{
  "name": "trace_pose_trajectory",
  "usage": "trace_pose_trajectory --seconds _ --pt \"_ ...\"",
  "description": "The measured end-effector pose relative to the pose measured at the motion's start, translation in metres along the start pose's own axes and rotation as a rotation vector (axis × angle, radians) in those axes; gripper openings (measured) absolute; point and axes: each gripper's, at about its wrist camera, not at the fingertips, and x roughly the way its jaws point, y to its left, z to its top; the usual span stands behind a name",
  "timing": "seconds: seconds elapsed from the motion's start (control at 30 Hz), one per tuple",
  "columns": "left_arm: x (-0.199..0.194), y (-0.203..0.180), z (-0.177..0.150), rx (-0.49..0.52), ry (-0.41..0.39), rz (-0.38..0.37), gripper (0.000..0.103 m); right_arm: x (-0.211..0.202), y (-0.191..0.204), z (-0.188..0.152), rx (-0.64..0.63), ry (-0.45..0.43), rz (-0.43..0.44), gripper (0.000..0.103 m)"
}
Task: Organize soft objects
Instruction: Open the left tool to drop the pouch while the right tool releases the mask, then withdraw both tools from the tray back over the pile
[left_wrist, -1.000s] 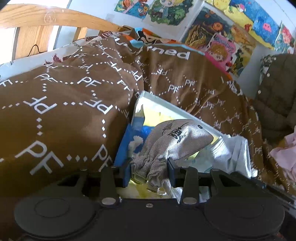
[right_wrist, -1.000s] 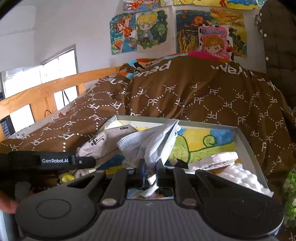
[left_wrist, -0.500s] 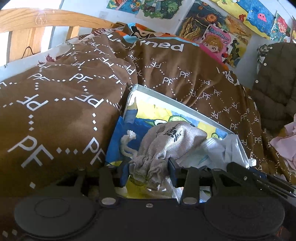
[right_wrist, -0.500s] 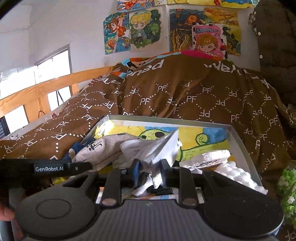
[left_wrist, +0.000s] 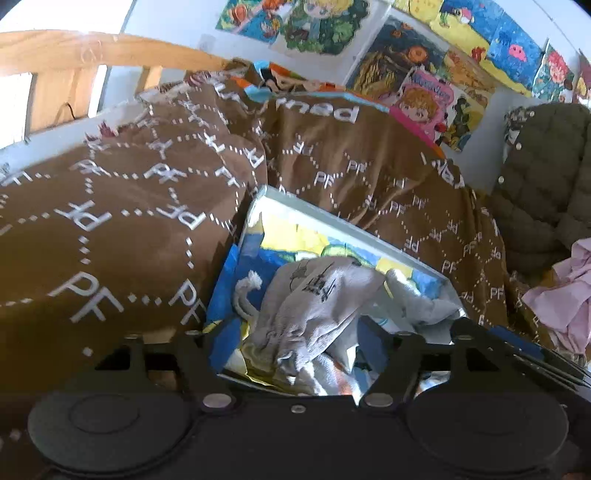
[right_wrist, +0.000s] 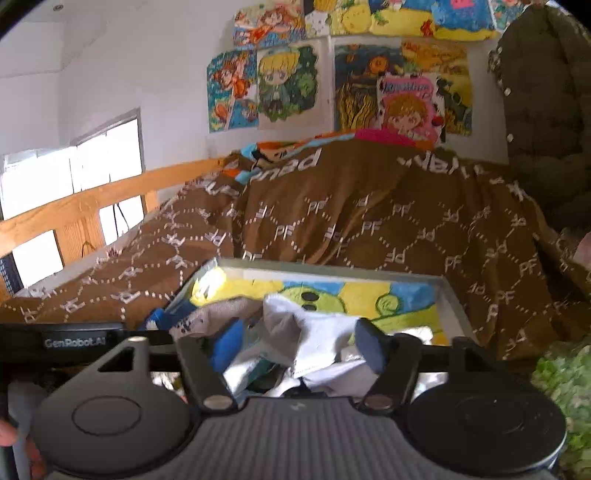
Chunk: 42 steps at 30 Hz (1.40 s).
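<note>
A shallow grey box with a colourful painted lining sits on the bed; it also shows in the right wrist view. A grey drawstring pouch with black characters lies in it, between the spread fingers of my open left gripper. A white mesh cloth lies crumpled in the box beside the pouch, between the spread fingers of my open right gripper. Neither gripper holds anything.
A brown "PF" patterned blanket surrounds the box on the bed. A wooden rail runs along the left. A dark quilted coat hangs at right, pink cloth lies below it, and something green lies at right.
Both grippers opened: the left let go of the grey pouch, the right let go of the white mesh cloth. Both items now lie in the box.
</note>
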Motion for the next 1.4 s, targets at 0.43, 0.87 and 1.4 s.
trace_pose_trajectory --seconds 0.43,0.87,1.4 --pt "-0.086 -0.022 0.004 0.017 -0.203 0.043 0.102 -0.079 -0.007 0.019 0.023 -0.146 -0.008 0.103" --pt "-0.156 -0.046 -0.023 0.033 -0.279 0.049 0.102 -0.148 0.004 0.007 -0.037 -0.212 -0.026 0.103" --pt "-0.202 -0.058 -0.070 0.112 -0.223 0.090 0.102 -0.204 0.006 -0.035 0.020 -0.066 -0.070 0.103"
